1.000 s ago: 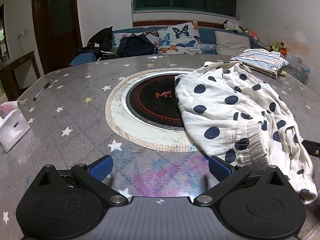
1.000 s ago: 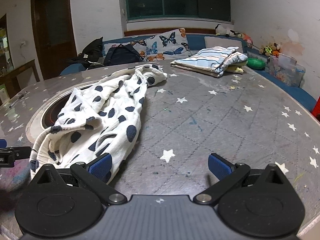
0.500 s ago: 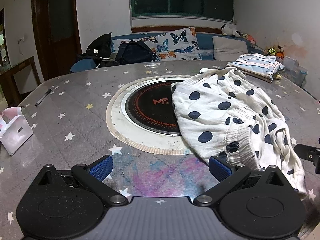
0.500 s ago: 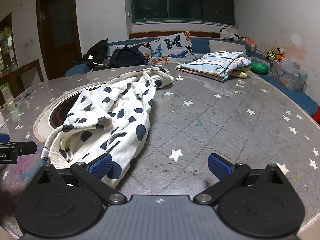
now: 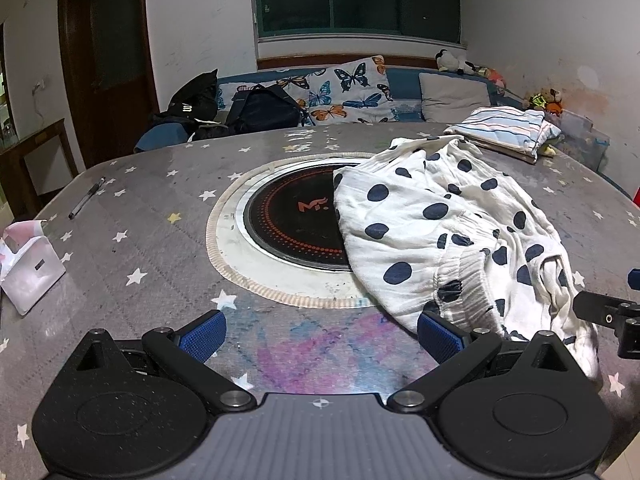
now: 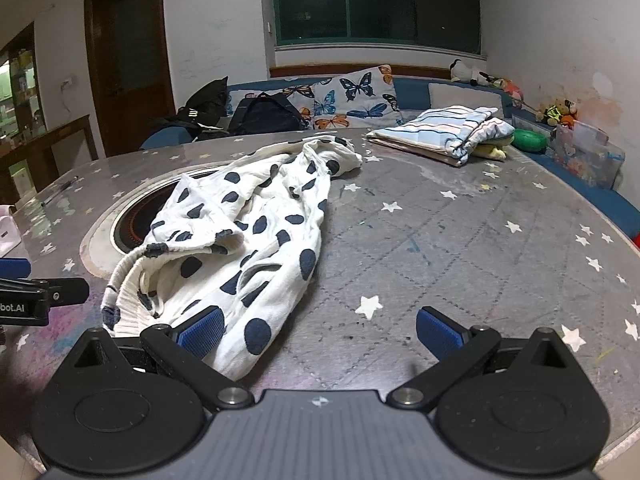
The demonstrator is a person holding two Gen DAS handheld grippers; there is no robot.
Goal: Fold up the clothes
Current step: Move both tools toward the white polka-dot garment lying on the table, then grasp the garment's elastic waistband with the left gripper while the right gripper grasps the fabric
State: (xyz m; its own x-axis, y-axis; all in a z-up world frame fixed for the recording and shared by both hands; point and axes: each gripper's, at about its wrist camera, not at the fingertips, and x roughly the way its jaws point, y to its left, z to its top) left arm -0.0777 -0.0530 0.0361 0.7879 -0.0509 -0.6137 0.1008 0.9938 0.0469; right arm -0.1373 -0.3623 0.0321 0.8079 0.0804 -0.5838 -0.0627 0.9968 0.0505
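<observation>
While the left gripper (image 5: 320, 332) hovered low over the star-printed table (image 5: 132, 248), its blue-padded fingers (image 5: 202, 334) stood spread wide with nothing between them. Just ahead and to its right lay the white polka-dot garment (image 5: 440, 224), crumpled, partly covering the round black cooktop (image 5: 292, 220) set into the table, its elastic waistband nearest the right finger. A folded striped cloth (image 5: 508, 130) sat at the far edge.

From the right wrist, the right gripper (image 6: 320, 330) was likewise spread and empty, its left finger (image 6: 200, 330) over the garment's (image 6: 248, 240) near hem.
</observation>
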